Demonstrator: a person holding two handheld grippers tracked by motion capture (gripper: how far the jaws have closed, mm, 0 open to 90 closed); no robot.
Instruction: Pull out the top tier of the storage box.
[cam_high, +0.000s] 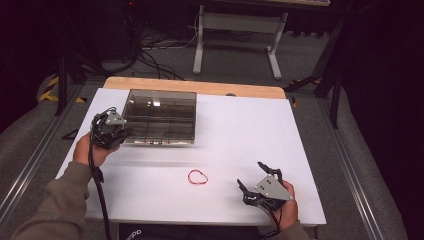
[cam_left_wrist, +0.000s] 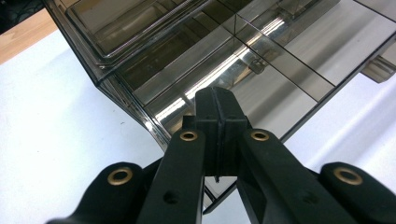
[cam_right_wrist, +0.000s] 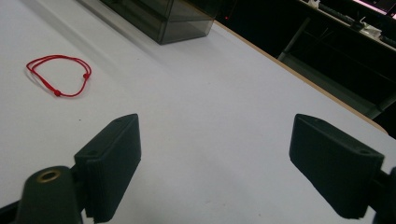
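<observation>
A smoked clear compartment box (cam_high: 160, 117) with its lid down stands at the far left of the white table. My left gripper (cam_high: 125, 132) is at the box's near left corner. In the left gripper view its jaws (cam_left_wrist: 217, 100) are pressed together with nothing between them, hovering over the box lid (cam_left_wrist: 280, 42). A red string bracelet (cam_high: 198, 177) lies flat near the front middle. My right gripper (cam_high: 250, 175) rests low at the front right, open, and its pads (cam_right_wrist: 112, 163) are empty. The bracelet (cam_right_wrist: 58, 77) lies ahead and left of them, with the box corner (cam_right_wrist: 173, 18) farther off.
The white table top (cam_high: 240, 130) ends in a wooden strip (cam_high: 200, 87) at the far side. Beyond it are floor cables (cam_high: 155, 55) and a white desk frame (cam_high: 235, 35). Metal rails (cam_high: 345, 165) run along both sides of the table.
</observation>
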